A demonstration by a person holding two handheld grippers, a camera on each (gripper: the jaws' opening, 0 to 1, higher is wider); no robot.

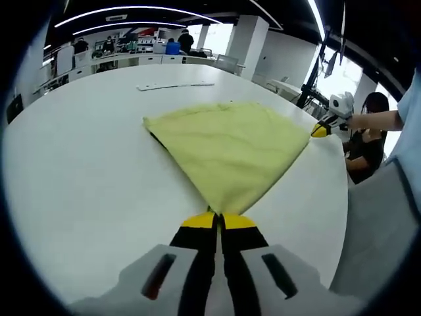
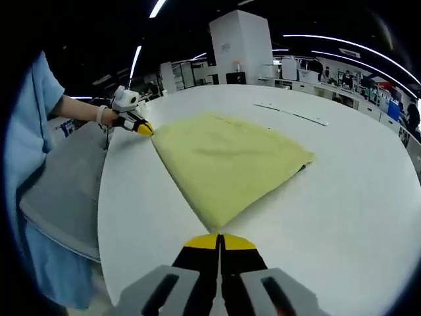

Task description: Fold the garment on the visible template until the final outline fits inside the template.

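Left hand-held gripper (image 1: 218, 220) pinching yellow garment (image 1: 227, 148) corner, right hand-held gripper (image 2: 219, 241) likewise

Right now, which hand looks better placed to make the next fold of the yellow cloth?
Left, by a hair. The left gripper plainly pinches a corner of the yellow cloth, with open table ahead. The right gripper is shut at another corner, by the table edge.

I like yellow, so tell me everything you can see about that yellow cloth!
The yellow cloth is soft-looking, pale yellow fabric, folded into a flat fan or triangle shape with faint creases. It lies on the white table. The left claw pinches one corner; the right claw pinches another.
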